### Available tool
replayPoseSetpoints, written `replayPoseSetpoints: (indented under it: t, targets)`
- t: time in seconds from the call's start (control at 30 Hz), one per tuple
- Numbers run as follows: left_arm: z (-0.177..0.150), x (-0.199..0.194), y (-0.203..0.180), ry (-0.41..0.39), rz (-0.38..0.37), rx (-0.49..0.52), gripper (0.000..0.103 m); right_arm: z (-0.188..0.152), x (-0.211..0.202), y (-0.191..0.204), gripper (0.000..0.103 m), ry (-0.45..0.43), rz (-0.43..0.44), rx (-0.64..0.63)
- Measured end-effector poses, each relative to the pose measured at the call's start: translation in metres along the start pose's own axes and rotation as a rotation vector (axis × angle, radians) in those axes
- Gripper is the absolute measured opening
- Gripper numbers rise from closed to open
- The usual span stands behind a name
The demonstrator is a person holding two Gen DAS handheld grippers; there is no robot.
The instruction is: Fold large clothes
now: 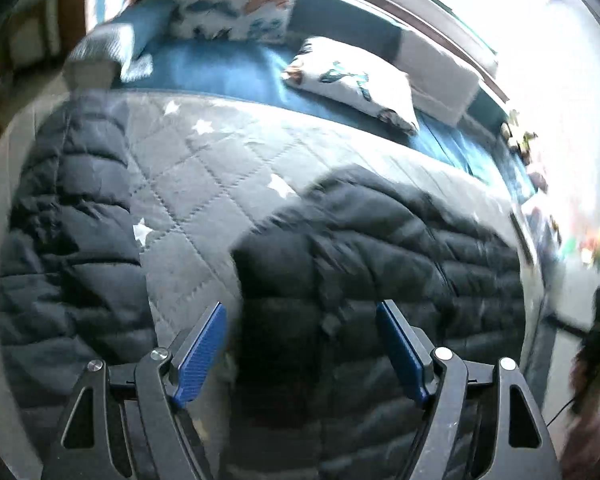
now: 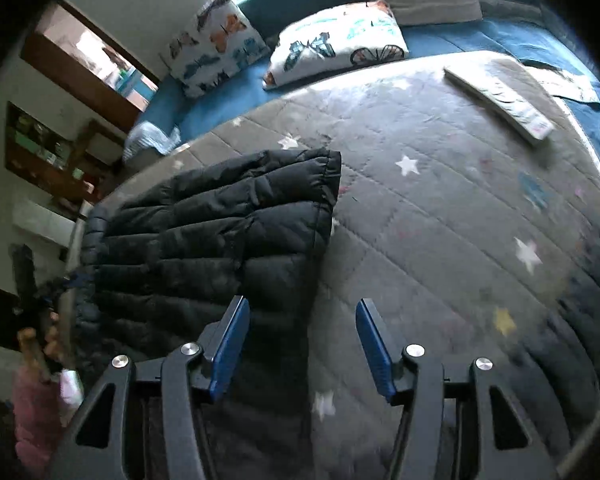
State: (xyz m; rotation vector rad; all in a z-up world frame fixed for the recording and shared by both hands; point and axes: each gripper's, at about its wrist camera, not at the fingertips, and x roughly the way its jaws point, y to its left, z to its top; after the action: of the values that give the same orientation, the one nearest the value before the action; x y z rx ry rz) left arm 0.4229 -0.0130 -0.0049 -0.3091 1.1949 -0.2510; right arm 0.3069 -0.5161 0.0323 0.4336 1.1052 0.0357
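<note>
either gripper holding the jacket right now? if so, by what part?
Nothing is held. The left gripper and the right gripper are both open above the black puffer jacket on the grey quilt, pads clear of the fabric.

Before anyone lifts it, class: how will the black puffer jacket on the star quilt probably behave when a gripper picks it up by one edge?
The black puffer jacket will probably sag and drape, since it already lies folded and creased. Its puffy stitched channels suggest it is light for its bulk. Its faint sheen hints the shell could slip between the pads, so a deep bite seems wise.
</note>
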Motion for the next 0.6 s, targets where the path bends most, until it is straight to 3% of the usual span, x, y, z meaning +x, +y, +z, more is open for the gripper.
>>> replayPoseSetpoints:
  t: [0.1,0.23,0.43,0.5,0.6]
  targets:
    - [0.017,0.016,0.025,0.003,-0.013,-0.081,0.082,0.013,0.032,-0.004,0.061,0.027,-0.011,0.026]
    - [0.033,0.039,0.050,0.047,-0.170,-0.177,0.082,0.021,0.049,-0.010,0.061,0.024,-0.016,0.021]
    - [0.038,0.077,0.046,0.115,-0.335,-0.245,0.083,0.029,0.058,-0.019,0.061,0.017,0.101,0.063]
    - [0.042,0.079,0.043,0.089,-0.338,-0.262,0.084,0.032,0.062,-0.013,0.061,0.015,0.132,0.067]
    - [0.047,0.062,0.035,-0.027,-0.408,-0.229,0.084,0.035,0.056,0.009,0.059,-0.019,0.107,-0.001]
